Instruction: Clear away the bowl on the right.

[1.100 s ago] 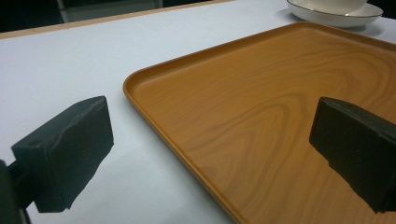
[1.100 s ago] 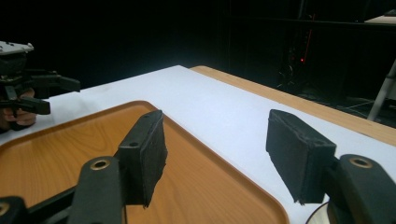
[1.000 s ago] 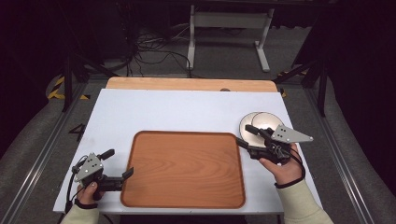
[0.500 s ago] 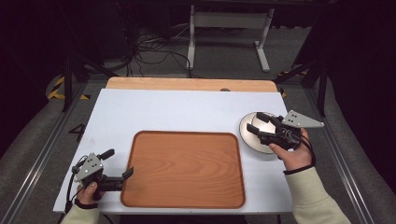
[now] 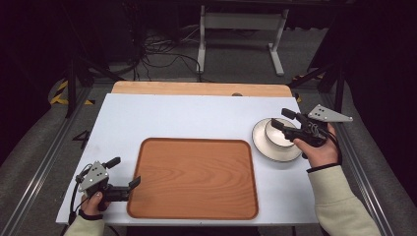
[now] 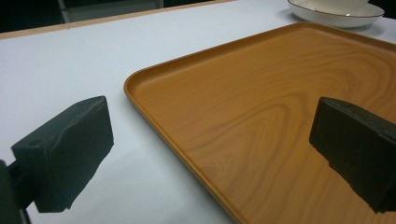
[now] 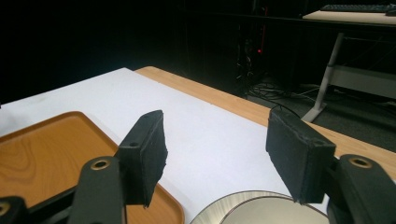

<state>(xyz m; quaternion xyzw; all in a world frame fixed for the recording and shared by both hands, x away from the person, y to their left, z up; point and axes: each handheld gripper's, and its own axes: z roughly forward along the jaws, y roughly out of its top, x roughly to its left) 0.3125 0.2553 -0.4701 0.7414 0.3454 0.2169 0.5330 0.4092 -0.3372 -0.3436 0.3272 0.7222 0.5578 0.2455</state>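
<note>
The step in hand looks like picking up the bowl (image 5: 276, 132) that sits on the plate (image 5: 265, 146) at the right side of the worktop (image 5: 196, 118); to do it well, the right gripper (image 5: 283, 119) should come down with one jaw inside the bowl's rim and one outside, pinch the wall squarely, and lift straight so the plate below does not drag along; a tilted grip risks tipping the bowl. The right gripper's jaws stand open with nothing between them; it hovers just above the far right part of the bowl, pointing left and far; in the right gripper view the bowl's rim (image 7: 261, 210) lies directly below the jaws. The left gripper (image 5: 124, 174) rests open and empty at the near left corner of the wooden tray (image 5: 196, 177), one jaw over its edge.
</note>
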